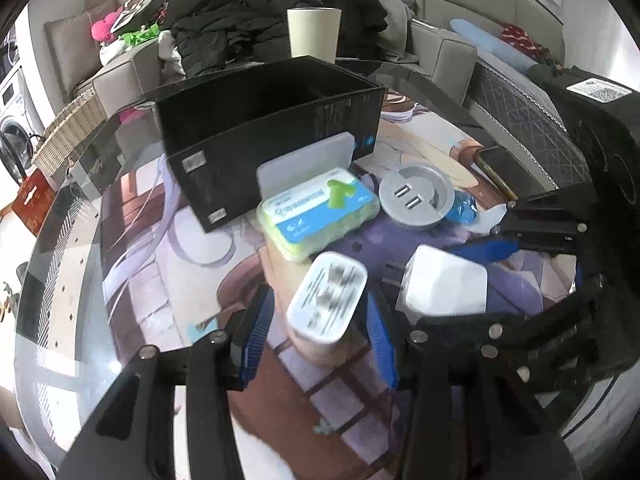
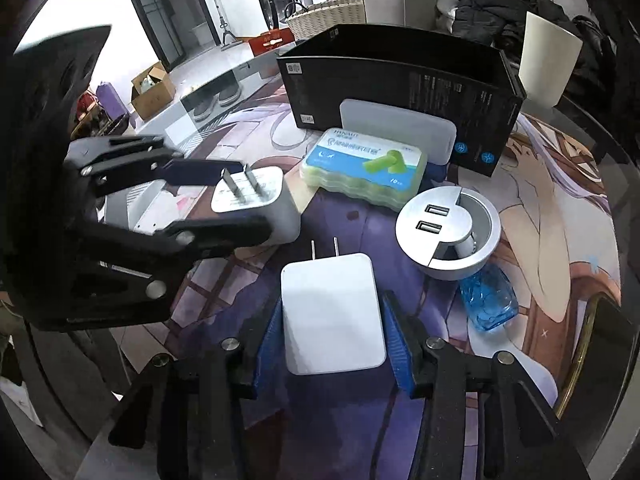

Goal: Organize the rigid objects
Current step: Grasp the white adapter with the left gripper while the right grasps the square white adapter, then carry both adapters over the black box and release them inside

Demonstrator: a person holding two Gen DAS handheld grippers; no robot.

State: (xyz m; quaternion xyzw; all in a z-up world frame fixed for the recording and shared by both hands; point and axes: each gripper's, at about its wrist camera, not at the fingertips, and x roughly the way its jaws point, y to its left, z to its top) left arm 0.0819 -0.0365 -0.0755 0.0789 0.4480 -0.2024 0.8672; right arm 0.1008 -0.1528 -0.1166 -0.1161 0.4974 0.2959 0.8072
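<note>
Printed mat (image 2: 560,208): 2 chargers, each seemingly loose between jaws.

Both fisheye views are evenly lit by soft daylight; shadows are faint. Straight edges bow outward toward a dark circular vignette. The glass tabletop (image 1: 60,264) carries pale window glare. The left-wrist view shows motion blur on the near charger (image 1: 326,300); the right-wrist view is sharp, with overexposed floor (image 2: 236,56) beyond.
</note>
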